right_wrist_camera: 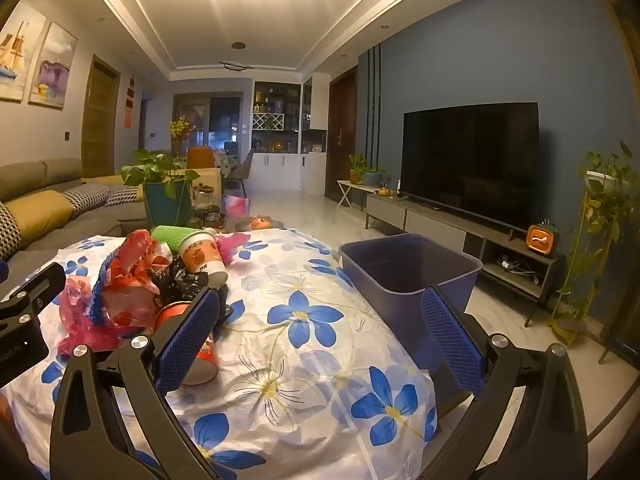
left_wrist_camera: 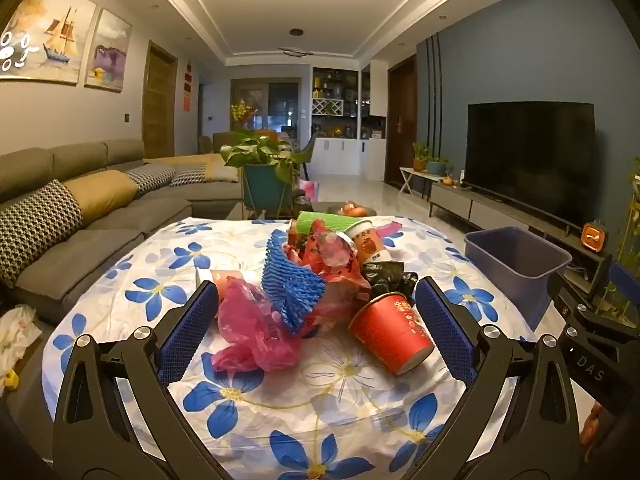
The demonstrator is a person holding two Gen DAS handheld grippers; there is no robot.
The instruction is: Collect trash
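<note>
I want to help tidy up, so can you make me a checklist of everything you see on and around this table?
Surface: table with a blue-flowered cloth.
Job's things: a heap holding a red cup on its side, pink bag, blue foam net, black bag, white cup, green sleeve; purple bin at the table's right edge, nothing visible inside.
Clutter: crumpled paper on the floor by the sofa.
Grippers: left gripper open before the heap; right gripper open, empty.
Cables: some on the TV stand shelf.
Surroundings: TV, potted plant.
</note>
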